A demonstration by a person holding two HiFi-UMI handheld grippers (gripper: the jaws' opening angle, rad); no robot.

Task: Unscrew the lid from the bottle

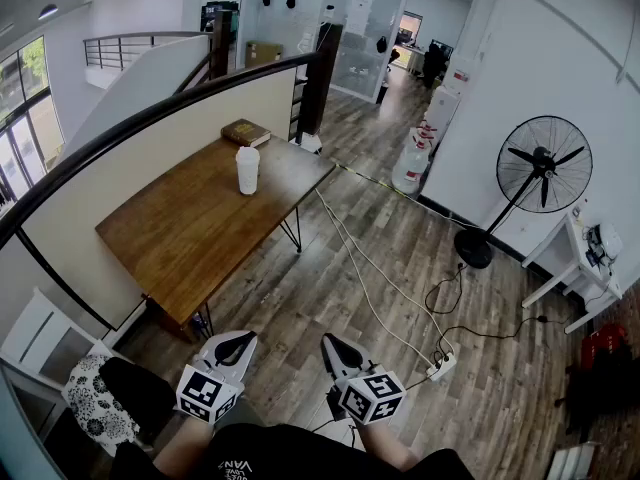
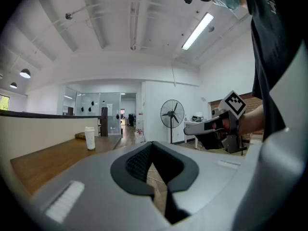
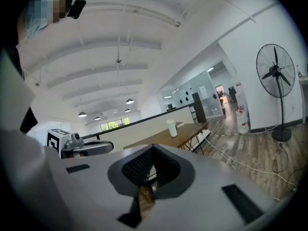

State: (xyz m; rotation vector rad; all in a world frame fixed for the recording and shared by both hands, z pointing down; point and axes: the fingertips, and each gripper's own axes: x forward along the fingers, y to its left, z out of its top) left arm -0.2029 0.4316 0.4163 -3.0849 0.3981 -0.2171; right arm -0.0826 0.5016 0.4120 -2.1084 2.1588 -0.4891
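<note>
While the left hand-held gripper (image 1: 236, 345) and right hand-held gripper (image 1: 337, 349) are closed on nothing, the bottle (image 1: 247, 169) far ahead could be toppled if reached unopened.

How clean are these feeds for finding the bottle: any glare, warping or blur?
Head view: evenly lit, no glare, bottle sharp but small, railing bowed by the lens. Left gripper view: black corners, bright ceiling strip light, bottle tiny. Right gripper view: same round vignette, the right gripper itself fills the lower half.

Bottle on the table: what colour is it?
The bottle is white; the head view shows it best.
</note>
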